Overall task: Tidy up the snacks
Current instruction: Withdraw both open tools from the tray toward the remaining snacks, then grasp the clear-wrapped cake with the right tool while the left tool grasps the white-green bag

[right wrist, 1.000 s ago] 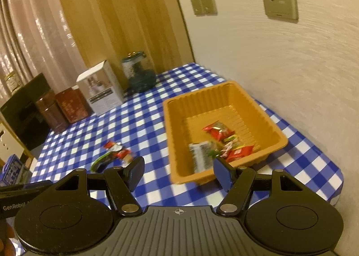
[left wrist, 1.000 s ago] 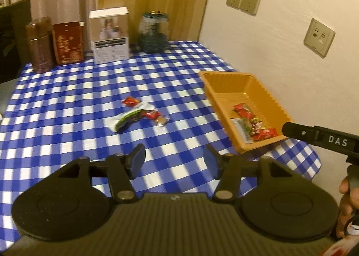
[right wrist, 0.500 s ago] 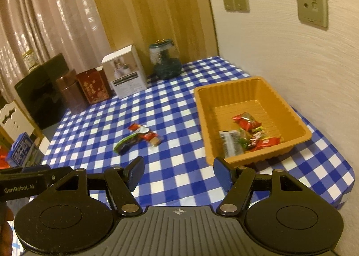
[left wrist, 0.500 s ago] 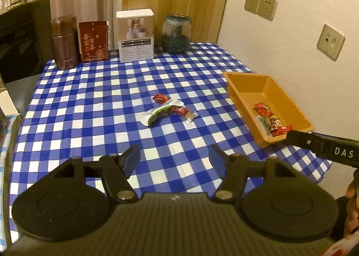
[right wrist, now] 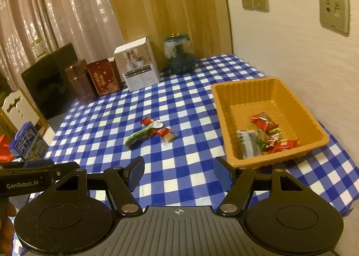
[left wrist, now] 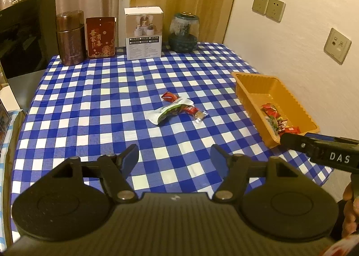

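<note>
An orange tray (left wrist: 298, 108) (right wrist: 226, 108) sits at the table's right side by the wall, with several snack packets (right wrist: 264, 135) in its near end. A small pile of loose snacks lies mid-table: a green-and-white pouch (left wrist: 170, 111) (right wrist: 140, 136), a red packet (left wrist: 168, 96), and small wrapped candies (left wrist: 197, 114) (right wrist: 167, 135). My left gripper (left wrist: 175, 157) is open and empty, above the near table edge. My right gripper (right wrist: 178, 172) is open and empty, near the tray's front left corner.
At the table's back stand a brown tin (left wrist: 70, 37), a red box (left wrist: 101, 36), a white carton (left wrist: 143, 31) and a dark glass jar (left wrist: 183, 31). A black screen (left wrist: 24, 31) stands left. Wall sockets (left wrist: 336, 45) are on the right wall.
Both grippers have pulled back and up from the table, so more of it shows. The snacks and tray have not moved. Both stay open.
</note>
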Available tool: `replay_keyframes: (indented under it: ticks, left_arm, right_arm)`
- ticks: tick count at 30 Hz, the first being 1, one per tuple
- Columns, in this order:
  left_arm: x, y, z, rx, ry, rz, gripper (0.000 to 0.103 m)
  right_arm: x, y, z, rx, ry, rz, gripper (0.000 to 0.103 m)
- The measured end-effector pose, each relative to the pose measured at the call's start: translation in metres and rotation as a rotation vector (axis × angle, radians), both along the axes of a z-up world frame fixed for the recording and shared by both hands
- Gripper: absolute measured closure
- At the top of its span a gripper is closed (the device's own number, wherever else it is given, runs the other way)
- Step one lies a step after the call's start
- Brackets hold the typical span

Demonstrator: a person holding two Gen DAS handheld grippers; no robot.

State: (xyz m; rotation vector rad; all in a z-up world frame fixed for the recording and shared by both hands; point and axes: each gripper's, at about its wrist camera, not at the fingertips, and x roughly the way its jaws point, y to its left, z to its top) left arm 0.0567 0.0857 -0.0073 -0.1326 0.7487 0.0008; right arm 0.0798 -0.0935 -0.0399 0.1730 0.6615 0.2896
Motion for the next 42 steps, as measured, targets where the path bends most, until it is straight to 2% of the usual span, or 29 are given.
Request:
replay_keyframes:
  ticks: [12,27,31,42]
  left_arm:
    - [0.041,0.018,-0.021,0.039,0.015,-0.056,0.036]
    - [0.130,0.045,-0.068,0.089,0.040,-0.110,0.036]
    - [0.149,0.048,-0.077,0.095,0.039,-0.119,0.036]
    - [0.183,0.057,-0.096,0.096,0.039,-0.138,0.036]
  right_arm:
    - [0.038,0.036,-0.025,-0.046,0.001,0.076,0.035]
    - [0.125,0.071,-0.087,-0.048,0.034,0.064,0.036]
    - [0.144,0.086,-0.106,-0.068,0.040,0.074,0.049]
    - [0.179,0.107,-0.131,-0.098,0.035,0.030,0.050]
